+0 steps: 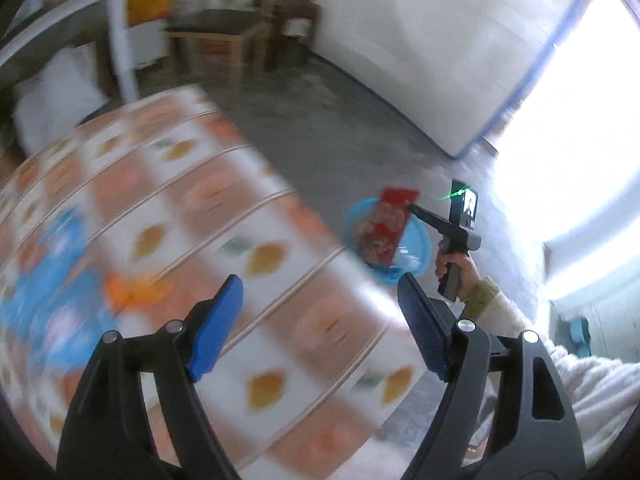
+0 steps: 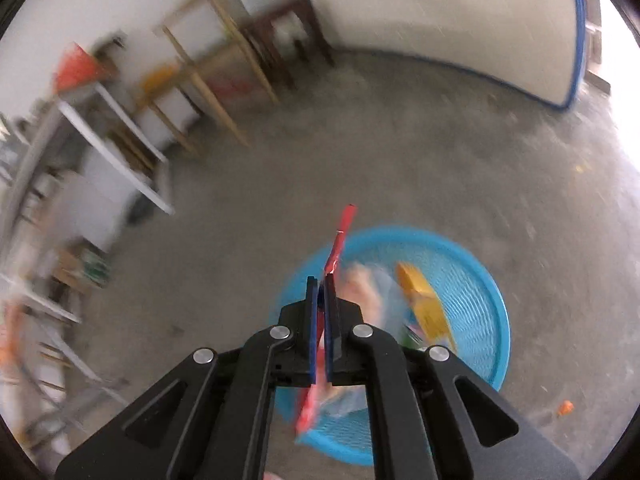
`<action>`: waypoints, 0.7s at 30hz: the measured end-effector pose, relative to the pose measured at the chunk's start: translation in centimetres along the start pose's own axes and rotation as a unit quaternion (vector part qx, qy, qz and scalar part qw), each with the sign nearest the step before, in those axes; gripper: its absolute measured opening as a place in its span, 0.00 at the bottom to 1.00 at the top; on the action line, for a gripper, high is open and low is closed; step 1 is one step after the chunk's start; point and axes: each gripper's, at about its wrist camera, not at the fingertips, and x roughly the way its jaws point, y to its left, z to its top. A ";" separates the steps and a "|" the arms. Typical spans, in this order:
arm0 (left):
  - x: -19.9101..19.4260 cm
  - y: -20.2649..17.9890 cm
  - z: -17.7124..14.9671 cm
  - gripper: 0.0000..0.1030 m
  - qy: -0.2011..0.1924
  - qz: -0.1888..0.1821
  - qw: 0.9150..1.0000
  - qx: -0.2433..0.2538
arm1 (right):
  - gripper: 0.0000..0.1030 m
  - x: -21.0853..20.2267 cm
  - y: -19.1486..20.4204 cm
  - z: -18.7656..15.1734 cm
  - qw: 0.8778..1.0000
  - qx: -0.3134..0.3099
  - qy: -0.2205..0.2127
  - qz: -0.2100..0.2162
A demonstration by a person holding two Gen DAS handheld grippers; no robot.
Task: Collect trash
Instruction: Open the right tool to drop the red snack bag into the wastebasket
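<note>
Right gripper (image 2: 320,280): clenched on 1 red wrapper (image 2: 338,240), over blue basket (image 2: 490,280). Left gripper (image 1: 320,292): released, apparently empty.

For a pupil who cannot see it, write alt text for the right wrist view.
The right gripper, jaws shut, pinches a flat red wrapper edge-on above a round blue basket standing on a grey concrete floor. The basket already holds trash, including a yellow packet. Blurred wooden furniture lines the white wall behind.

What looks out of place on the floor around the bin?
A small orange scrap lies on the concrete floor beside the blue basket, outside it. Another orange speck farther off is too small to identify.
</note>
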 end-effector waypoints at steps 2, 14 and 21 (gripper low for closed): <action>-2.1 2.0 -2.1 0.73 -0.014 0.015 1.000 -0.023 | 0.04 1.6 -0.1 -0.7 1.000 -0.006 0.011 -0.021; -7.0 9.1 -11.2 0.73 -0.082 0.028 0.989 -0.118 | 0.46 -3.3 -1.2 -1.1 0.999 0.025 0.033 -0.022; -8.8 11.7 -15.0 0.76 -0.111 0.023 0.981 -0.156 | 0.49 -15.6 0.3 -1.7 1.000 0.001 -0.027 -0.003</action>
